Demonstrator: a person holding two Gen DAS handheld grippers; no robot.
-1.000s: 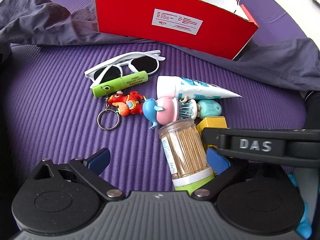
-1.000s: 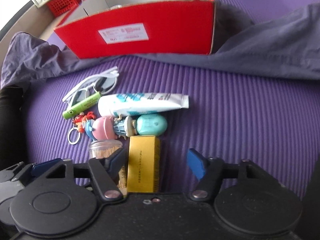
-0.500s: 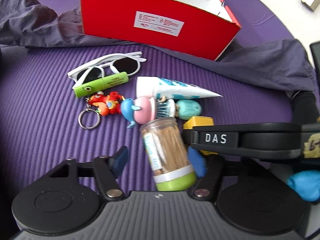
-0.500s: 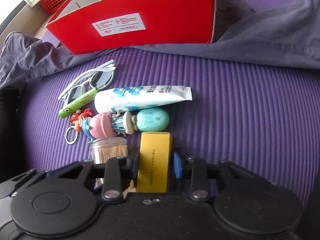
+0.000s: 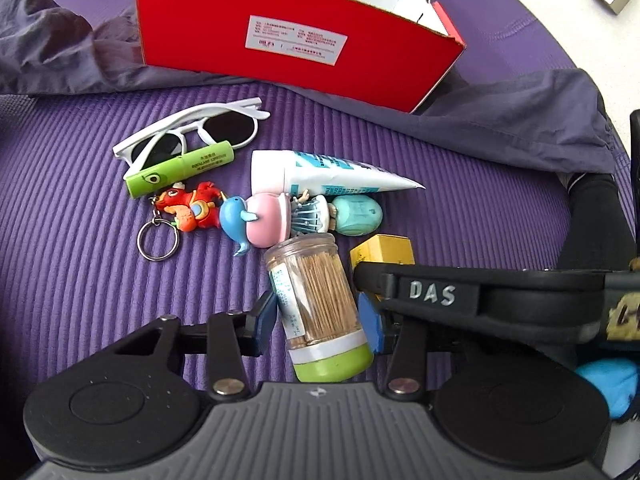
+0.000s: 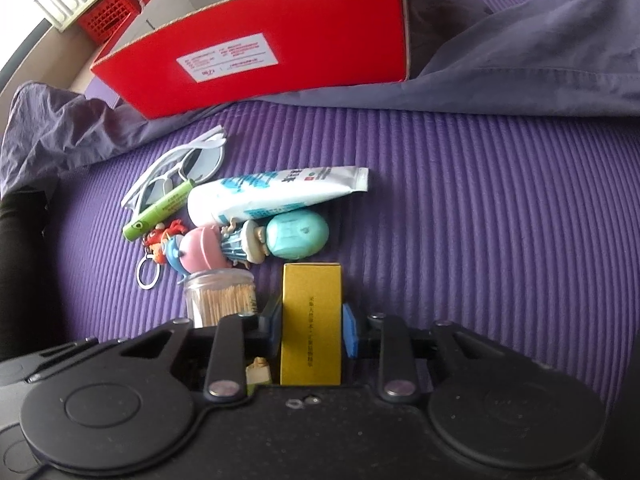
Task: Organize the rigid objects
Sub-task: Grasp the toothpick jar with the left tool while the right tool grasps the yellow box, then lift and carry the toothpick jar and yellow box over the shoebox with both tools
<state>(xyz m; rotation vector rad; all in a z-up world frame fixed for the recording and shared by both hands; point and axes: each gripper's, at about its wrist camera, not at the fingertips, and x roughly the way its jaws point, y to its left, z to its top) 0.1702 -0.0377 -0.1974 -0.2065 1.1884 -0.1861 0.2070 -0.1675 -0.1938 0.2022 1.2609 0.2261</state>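
Left tongs (image 5: 318, 314): jaws closing around the clear plastic toothpick jar with green cap (image 5: 320, 304), which lies on its side on the ribbed purple mat (image 5: 72, 240). The right blue pad touches the jar near the cap; the left pad stands just beside the glass, a thin gap showing.

Right tongs (image 6: 310, 330): jaws closing, narrow, with both blue pads against the sides of the yellow rectangular carton (image 6: 311, 324), which lies flat on the mat.

Remaining items lie clustered beyond both tongs: white-framed sunglasses (image 5: 192, 132), a green lip-balm stick (image 5: 180, 174) resting against them, a red figure keychain with metal ring (image 5: 188, 208), a pink-and-blue whale toy (image 5: 256, 222), a small doll figure with pale-teal head (image 5: 340, 216), and a white-and-teal squeeze tube (image 5: 332, 174).

The open red cardboard box with white label (image 5: 296, 44) stands at the far edge of the mat, on crumpled grey-purple cloth (image 5: 520, 120), well apart from the cluster.
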